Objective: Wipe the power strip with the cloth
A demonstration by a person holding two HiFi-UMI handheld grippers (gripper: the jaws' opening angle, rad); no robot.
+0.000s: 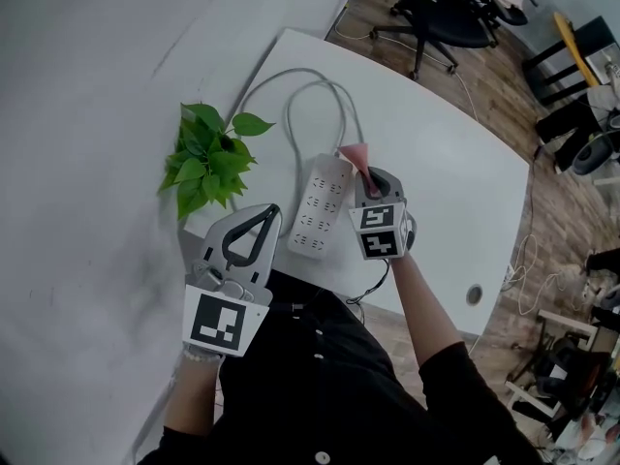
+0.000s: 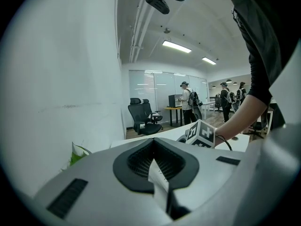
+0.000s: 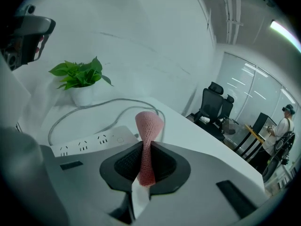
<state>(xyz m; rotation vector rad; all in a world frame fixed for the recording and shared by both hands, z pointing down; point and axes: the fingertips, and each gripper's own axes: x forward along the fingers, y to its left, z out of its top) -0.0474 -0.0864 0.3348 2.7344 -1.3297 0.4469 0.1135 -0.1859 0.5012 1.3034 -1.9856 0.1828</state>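
One risk here: sliding.
Right tongs [image 1: 373,182] pinch the cloth [image 1: 356,155]; left tongs [image 1: 267,216] are closed, empty. Unheld, the power strip [image 1: 320,206] may slide when wiped.

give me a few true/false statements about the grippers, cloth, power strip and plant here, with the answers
1. The right gripper pinches a pink cloth between its jaws. True.
2. The left gripper grips the power strip. False: its jaws are together on nothing, and it is off the strip.
3. In the head view the plant stands left of the power strip. True.
4. The cloth lies spread flat on the table. False: it is bunched and held in the right gripper.
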